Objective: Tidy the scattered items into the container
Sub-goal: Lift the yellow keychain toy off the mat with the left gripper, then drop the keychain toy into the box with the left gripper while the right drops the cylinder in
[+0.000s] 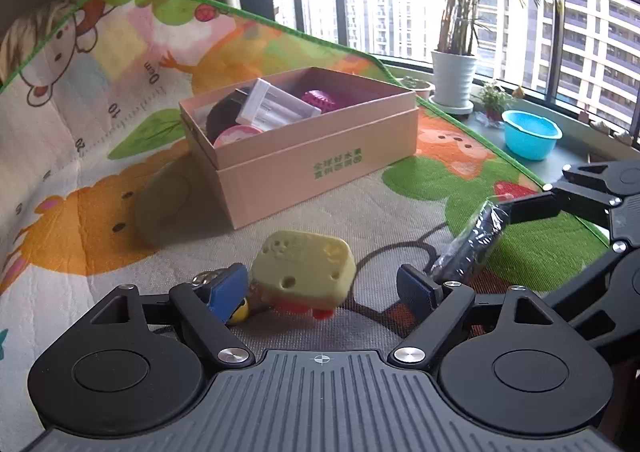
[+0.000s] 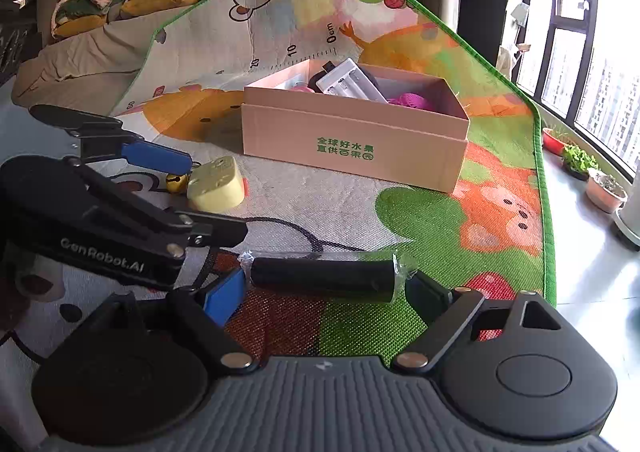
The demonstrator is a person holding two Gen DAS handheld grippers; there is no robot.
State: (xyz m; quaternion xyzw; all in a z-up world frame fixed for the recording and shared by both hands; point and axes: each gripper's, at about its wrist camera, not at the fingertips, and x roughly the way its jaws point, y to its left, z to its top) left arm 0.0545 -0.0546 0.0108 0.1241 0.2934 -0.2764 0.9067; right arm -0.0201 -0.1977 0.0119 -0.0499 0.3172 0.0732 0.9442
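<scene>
A pink cardboard box stands on the play mat, holding a white case, a black item and pink things. A yellow cheese-shaped toy sits tilted between the blue pads of my left gripper. That gripper is open, with a clear gap on the toy's right side. A small yellow bell lies beside the toy. A black roll in clear wrap lies crosswise between the fingers of my right gripper. The jaws stand wide, with the pads just off the roll's ends.
The play mat ends at a green border on the right, with bare floor beyond. A blue bowl, a white plant pot and small pots line the window side. Soft toys sit on a couch behind.
</scene>
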